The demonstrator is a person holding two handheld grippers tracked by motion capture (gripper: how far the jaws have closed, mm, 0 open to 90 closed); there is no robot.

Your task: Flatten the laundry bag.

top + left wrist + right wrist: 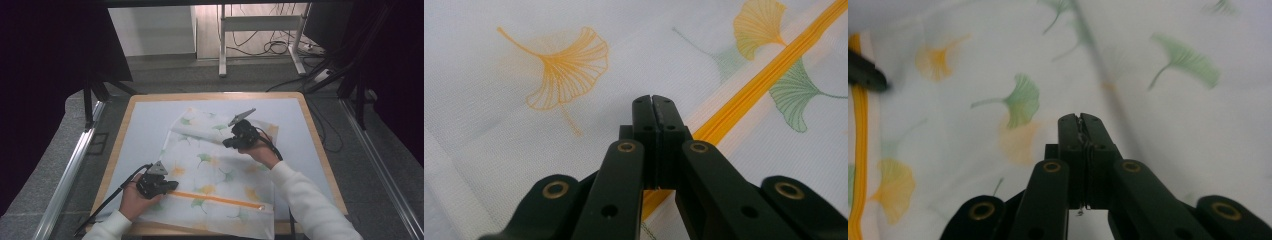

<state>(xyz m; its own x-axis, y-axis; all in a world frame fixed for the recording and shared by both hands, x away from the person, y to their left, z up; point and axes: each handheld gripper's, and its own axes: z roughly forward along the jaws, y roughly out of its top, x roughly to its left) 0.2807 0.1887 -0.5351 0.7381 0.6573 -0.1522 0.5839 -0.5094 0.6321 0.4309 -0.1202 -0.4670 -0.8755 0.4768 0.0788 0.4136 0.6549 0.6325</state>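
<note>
High view: white mesh bag (210,175) with ginkgo-leaf print lies flat on the table (130,120), far corner folded over; orange zipper (220,199) runs left-right along the near edge. Left gripper view: left gripper (653,100) jaws pressed together over the zipper line. Right gripper view: right gripper (1080,119) jaws pinching sheer fabric.

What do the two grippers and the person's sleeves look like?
Both grippers, left and right, are black with a grey three-cornered plate on top and a black cable trailing back. Up close, each claw has two flat black jaws on arms with brass-ringed holes. The sleeves are white.
</note>
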